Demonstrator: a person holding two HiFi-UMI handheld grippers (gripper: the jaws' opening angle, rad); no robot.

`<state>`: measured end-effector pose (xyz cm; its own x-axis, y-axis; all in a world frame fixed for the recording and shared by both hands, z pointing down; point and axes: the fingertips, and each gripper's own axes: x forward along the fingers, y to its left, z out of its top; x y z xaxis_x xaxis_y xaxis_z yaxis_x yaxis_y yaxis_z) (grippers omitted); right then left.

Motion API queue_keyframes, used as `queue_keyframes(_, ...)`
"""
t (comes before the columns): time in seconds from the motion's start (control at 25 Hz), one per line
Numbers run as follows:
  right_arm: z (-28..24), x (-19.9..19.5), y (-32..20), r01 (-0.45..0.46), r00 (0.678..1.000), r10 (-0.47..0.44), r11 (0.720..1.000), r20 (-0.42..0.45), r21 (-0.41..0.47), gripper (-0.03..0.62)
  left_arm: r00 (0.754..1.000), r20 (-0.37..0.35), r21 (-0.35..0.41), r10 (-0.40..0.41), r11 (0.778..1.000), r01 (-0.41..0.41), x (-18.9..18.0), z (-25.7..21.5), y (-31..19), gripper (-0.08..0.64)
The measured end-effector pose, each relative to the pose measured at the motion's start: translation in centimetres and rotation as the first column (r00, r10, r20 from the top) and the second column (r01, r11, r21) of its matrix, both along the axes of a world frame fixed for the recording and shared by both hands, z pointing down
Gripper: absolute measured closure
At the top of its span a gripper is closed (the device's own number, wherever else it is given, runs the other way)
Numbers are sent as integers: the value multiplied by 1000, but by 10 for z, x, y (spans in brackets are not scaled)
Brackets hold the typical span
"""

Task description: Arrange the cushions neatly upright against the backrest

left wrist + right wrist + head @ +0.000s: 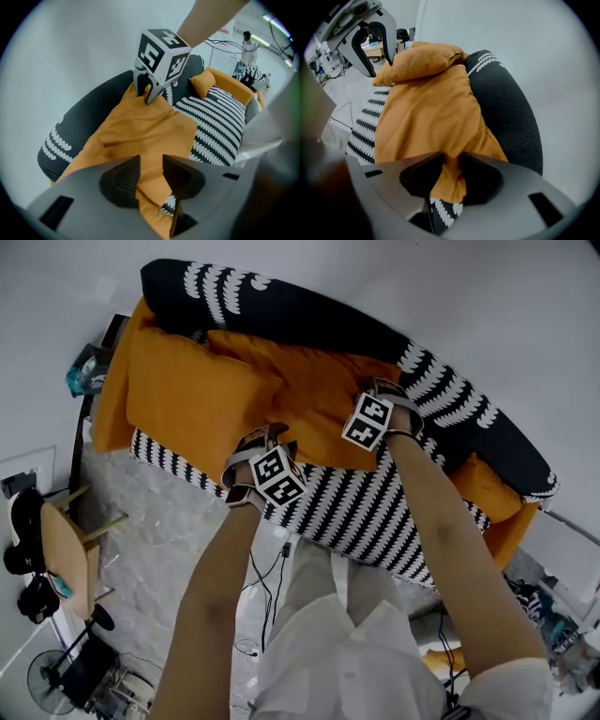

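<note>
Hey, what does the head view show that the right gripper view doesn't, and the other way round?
Only the head view: the person's forearms, the white shirt and a floor fan off the sofa's end.
Only the right gripper view: the right claw pinching a corner of the orange cushion.
Both: that cushion, the black patterned backrest behind it and the striped seat below.

The orange cushions (197, 399) crowd the black backrest (309, 320), while the striped seat (367, 510) before them lies open.
</note>
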<state>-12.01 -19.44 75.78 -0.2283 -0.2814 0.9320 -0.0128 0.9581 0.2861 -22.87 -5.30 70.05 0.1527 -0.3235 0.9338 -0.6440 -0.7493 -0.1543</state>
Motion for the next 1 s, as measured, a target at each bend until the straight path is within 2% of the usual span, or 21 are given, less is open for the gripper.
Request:
queue_keyframes(0.08,-2,-2,0,16,1000,-15,1000,-16,11,520,1000,3,-1,5,1000,-5,0,2,0,399)
queue_keyframes(0.16,-7,-2,4,17,1000,-17,1000,-16,14,562,1000,7,-9,12,1000,-12,2,3,2,399)
queue_keyframes(0.56,-49,33,26,24,1000,-24,1000,1,13,571,996,59,-50,64,997,-61,25,-7,4,400)
queue_keyframes(0.68,-51,56,47,22,1000,-21,1000,9,-2,571,993,72,-47,94,995,-91,46,-14,-1,400)
queue_keyframes(1.0,-57,140,76,-96,995,96,995,24,-22,569,973,72,-57,220,975,-217,125,-17,-18,396)
